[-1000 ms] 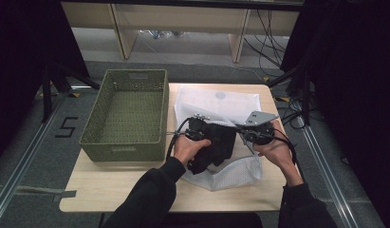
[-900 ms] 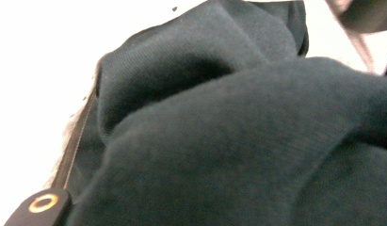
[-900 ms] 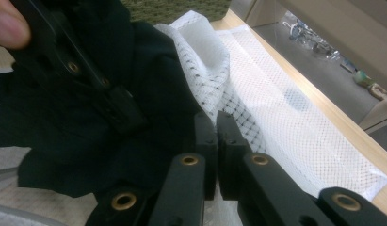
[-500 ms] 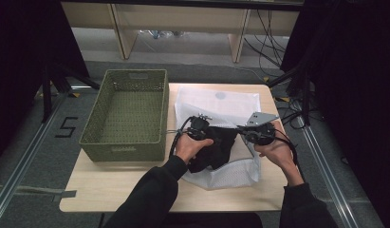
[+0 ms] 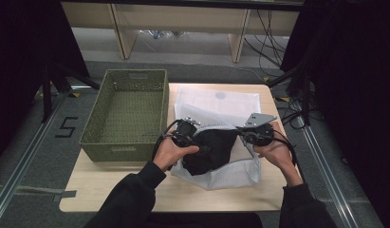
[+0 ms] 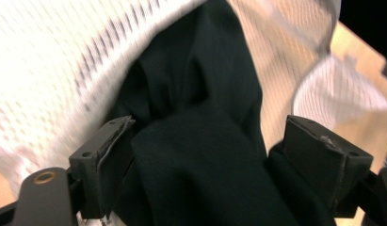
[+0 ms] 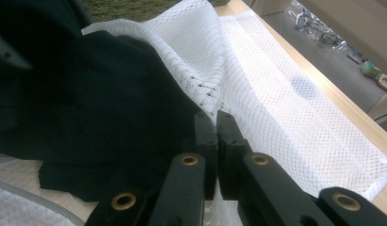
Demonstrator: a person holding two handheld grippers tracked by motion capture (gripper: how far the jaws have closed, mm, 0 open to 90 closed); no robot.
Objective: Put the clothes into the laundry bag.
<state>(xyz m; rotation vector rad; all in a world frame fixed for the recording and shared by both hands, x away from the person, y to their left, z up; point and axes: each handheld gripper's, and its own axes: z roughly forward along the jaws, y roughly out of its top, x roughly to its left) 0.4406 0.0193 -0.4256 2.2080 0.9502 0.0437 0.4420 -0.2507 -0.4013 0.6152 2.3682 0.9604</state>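
At a table beside a green basket (image 5: 124, 114), the right gripper (image 5: 247, 137) pinches the rim of a white mesh bag (image 5: 221, 102) while the left gripper's (image 5: 198, 147) jaws, just opening, release a black garment (image 5: 209, 149) half inside; pushing it deeper likely comes next.

Dim dark surroundings, evenly lit table (image 5: 135, 190), motion-blurred left gripper view

Both forearms enter from bottom of frame, hands at centre. Left claw (image 5: 195, 142) jaws wide, just been opening, dark fabric between. Right claw (image 5: 241, 134) jaws pressed together, apparently pinching mesh.
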